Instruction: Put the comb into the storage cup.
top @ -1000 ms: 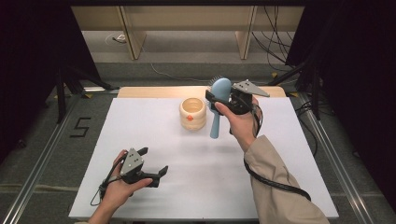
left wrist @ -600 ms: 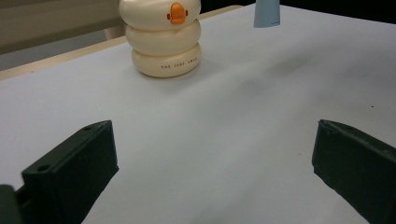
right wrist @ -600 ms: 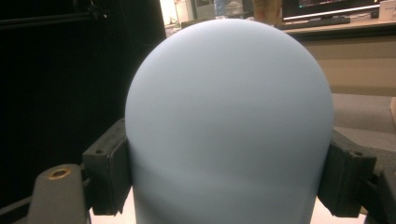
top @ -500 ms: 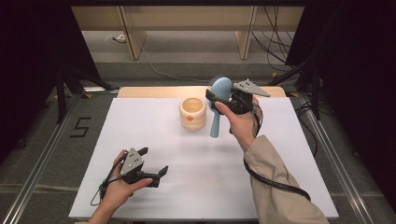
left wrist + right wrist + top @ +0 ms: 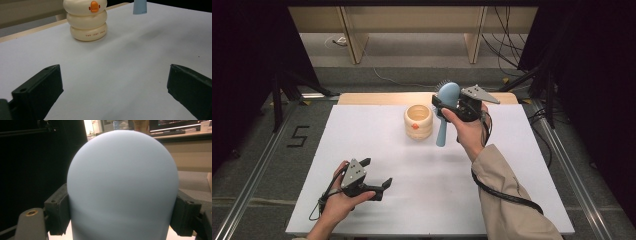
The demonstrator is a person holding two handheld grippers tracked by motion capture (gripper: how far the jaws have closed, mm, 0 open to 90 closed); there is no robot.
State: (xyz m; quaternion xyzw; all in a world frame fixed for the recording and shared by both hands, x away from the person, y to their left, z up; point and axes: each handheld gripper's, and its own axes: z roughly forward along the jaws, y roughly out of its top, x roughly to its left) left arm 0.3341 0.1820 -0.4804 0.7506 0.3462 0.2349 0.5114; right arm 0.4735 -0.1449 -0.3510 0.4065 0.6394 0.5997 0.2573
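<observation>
A light blue hairbrush [image 5: 445,110] hangs upright above the white table, head up and handle down, with my right gripper [image 5: 451,106] shut on its head. In the right gripper view the smooth blue back of the brush [image 5: 122,187] sits between both black jaws. Just left of it stands a cream ringed cup [image 5: 418,121] with an orange mark, seen up close as a cream cup [image 5: 86,21] in the left gripper view. My left gripper [image 5: 375,175] rests low near the front left of the table, open, with nothing between its jaws.
The white table top [image 5: 427,200] stretches between the two hands. A wooden strip [image 5: 377,98] runs along its far edge. Metal rails [image 5: 252,175] and cables flank the table on the floor. The brush handle tip [image 5: 140,7] shows beyond the cup.
</observation>
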